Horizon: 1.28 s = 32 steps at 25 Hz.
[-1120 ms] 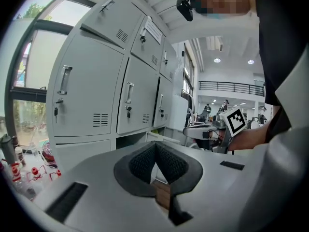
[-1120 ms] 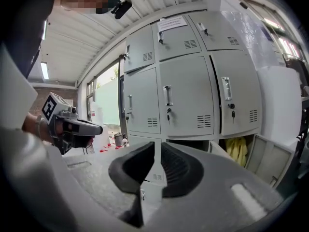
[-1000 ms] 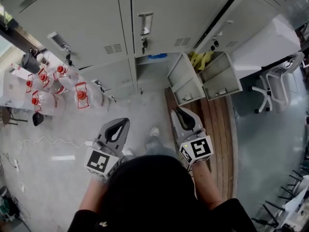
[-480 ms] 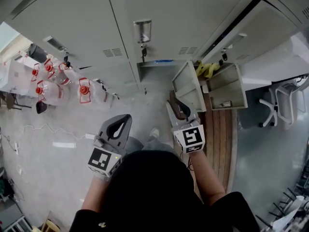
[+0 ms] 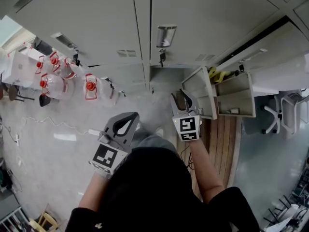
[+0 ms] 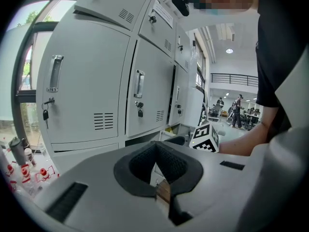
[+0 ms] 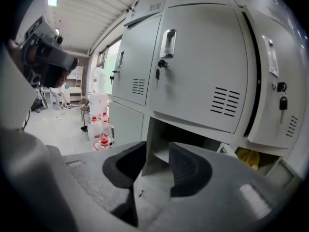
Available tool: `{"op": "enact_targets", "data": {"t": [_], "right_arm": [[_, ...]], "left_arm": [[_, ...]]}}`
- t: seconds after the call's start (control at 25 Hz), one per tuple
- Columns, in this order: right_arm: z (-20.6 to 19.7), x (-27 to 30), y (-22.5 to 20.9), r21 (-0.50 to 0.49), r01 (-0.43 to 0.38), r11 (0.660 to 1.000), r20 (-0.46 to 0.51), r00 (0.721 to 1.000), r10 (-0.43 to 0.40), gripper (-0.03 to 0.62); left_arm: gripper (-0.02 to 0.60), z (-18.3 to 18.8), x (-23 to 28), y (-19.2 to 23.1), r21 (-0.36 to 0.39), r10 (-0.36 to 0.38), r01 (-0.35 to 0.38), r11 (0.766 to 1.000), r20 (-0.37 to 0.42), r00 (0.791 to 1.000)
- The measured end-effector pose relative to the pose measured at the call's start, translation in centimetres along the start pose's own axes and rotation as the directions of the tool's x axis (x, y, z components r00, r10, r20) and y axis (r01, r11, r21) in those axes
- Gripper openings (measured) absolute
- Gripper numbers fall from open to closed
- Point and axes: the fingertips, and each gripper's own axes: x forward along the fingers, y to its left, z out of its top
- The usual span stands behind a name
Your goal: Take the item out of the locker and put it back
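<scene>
No readable print anywhere; the locker label (image 6: 164,14) is too small.

Two tools in shot, the left tool (image 5: 130,116) and the right tool (image 5: 177,96); two small locker doors (image 5: 198,93) swung open low down; red-capped jugs (image 5: 90,87) on the floor (image 5: 58,144), at least four countable, maybe a fifth tucked behind.

Pale speckled floor (image 5: 48,153), white office chair (image 5: 286,116)

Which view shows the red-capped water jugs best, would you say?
The head view: the water jugs all show from above. The left gripper view catches only red caps at its edge; the right gripper view, small jugs.
</scene>
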Motion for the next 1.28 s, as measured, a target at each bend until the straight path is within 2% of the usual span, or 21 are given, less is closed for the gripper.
{"op": "enact_targets", "data": {"t": [0.08,0.16,0.4,0.56,0.68,0.84,0.92,1.04,1.08,1.28], "right_arm": [[-0.8,1.6,0.0,-0.069,0.020,0.997,-0.037,0.999,-0.023,0.150],[-1.4,3.1,0.0,-0.121,0.035,0.992,-0.054,0.998,-0.042,0.165],[-4.1,8.0,0.1,-0.197,0.046,0.979,-0.111,0.991,-0.069,0.226],[-6.0,10.4,0.2,-0.255,0.049,0.966,-0.144,0.986,-0.088,0.265],[-7.3,12.0,-0.1,-0.304,0.061,0.951,-0.160,0.981,-0.114,0.299],[-9.1,14.4,-0.3,-0.355,0.052,0.933,-0.189,0.974,-0.126,0.307],[-9.9,15.7,-0.4,-0.390,0.044,0.920,-0.202,0.971,-0.132,0.319],[-11.0,17.6,-0.5,-0.458,0.020,0.889,-0.217,0.967,-0.133,0.345],[-11.4,18.2,-0.4,-0.486,0.009,0.874,-0.222,0.966,-0.133,0.352],[-12.4,21.2,-0.3,-0.595,-0.019,0.803,-0.232,0.961,-0.149,0.406]], "left_arm": [[0.006,-0.7,0.2,0.9,0.031,-0.006,0.006,0.999,-0.005,1.000],[0.006,-1.3,0.3,1.5,0.000,-0.001,0.001,1.000,-0.015,1.000],[0.006,-3.7,0.6,3.4,-0.046,-0.001,-0.002,0.999,-0.055,0.998],[0.006,-5.1,0.4,4.4,-0.047,-0.001,-0.002,0.999,-0.067,0.998],[0.006,-6.3,0.3,4.9,-0.021,-0.010,0.009,1.000,-0.072,0.997],[0.006,-7.7,0.3,5.6,-0.024,-0.006,0.004,1.000,-0.095,0.995],[0.006,-8.3,0.3,5.8,-0.045,0.000,-0.004,0.999,-0.104,0.995],[0.006,-8.7,0.2,5.6,-0.135,0.020,-0.038,0.990,-0.128,0.992],[0.006,-9.0,0.1,5.6,-0.141,0.022,-0.041,0.989,-0.132,0.991],[0.006,-10.4,-0.7,6.2,-0.094,0.021,-0.034,0.995,-0.144,0.989]]}}
